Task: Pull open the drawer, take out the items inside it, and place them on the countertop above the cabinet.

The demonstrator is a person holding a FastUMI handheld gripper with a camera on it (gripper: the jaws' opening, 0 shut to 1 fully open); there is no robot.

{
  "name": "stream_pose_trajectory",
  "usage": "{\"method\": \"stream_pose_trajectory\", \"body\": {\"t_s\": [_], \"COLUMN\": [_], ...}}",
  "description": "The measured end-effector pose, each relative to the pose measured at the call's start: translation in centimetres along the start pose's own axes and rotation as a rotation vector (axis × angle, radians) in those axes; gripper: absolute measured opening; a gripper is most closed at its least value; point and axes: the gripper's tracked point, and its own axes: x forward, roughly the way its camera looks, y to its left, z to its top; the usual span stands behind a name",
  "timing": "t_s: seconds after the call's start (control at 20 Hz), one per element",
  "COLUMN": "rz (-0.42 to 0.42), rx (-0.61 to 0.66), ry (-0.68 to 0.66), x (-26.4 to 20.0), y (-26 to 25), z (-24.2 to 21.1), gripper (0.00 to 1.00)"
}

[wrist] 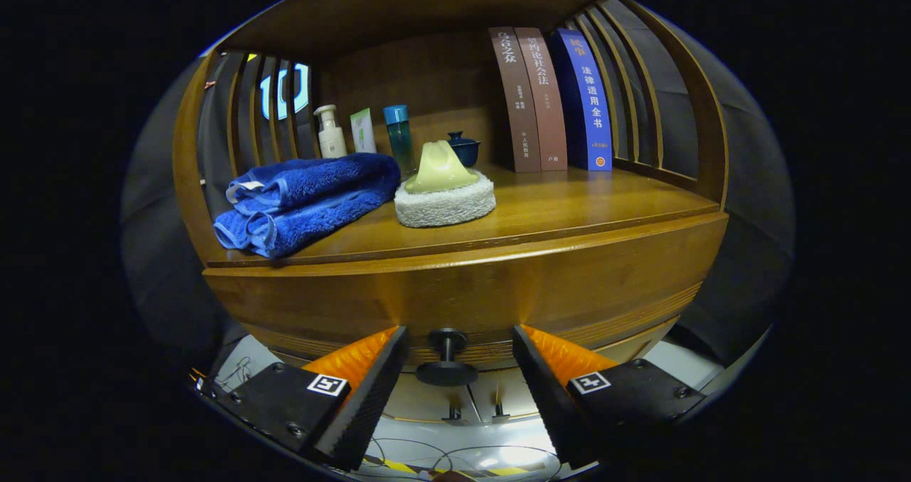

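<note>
Drawer [462,297] front, a wide wooden panel running side to side, sits under the countertop [569,215] of the cabinet and appears closed, its face level with the frame around it. Its knob [446,357] is a small dark one on a short stem, and it sticks straight out of the lower middle of the panel toward the camera (so its axis points along the fingers). The gripper [459,375] is spread wide, the knob standing in the gap between the two fingers with space on either side; neither finger touches it.

Above, on the countertop, a folded blue towel [306,201] lies toward the left, its long side running back into the shelf. Just beside it is a round white sponge pad [445,204] with a pale green handle [439,169] on top. Behind these, near the back wall, stand a white pump bottle [331,133], a small tube [364,130], a teal bottle [399,137] and a dark blue lidded pot [464,149]. Three upright books [551,101] lean together at the right.
</note>
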Motion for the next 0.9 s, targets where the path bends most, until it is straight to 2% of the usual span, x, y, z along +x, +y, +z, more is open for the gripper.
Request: {"method": "stream_pose_trajectory", "body": {"t_s": [0.25, 0.55, 0.9], "rz": [0.017, 0.035, 0.063], "rx": [0.03, -0.016, -0.037], "ry": [0.018, -0.06, -0.258], "x": [-0.8, -7.1, -18.0], "y": [0.6, 1.6, 2.5], "z": [-0.1, 2.6, 12.5], "gripper": [1.0, 1.0, 0.99]}}
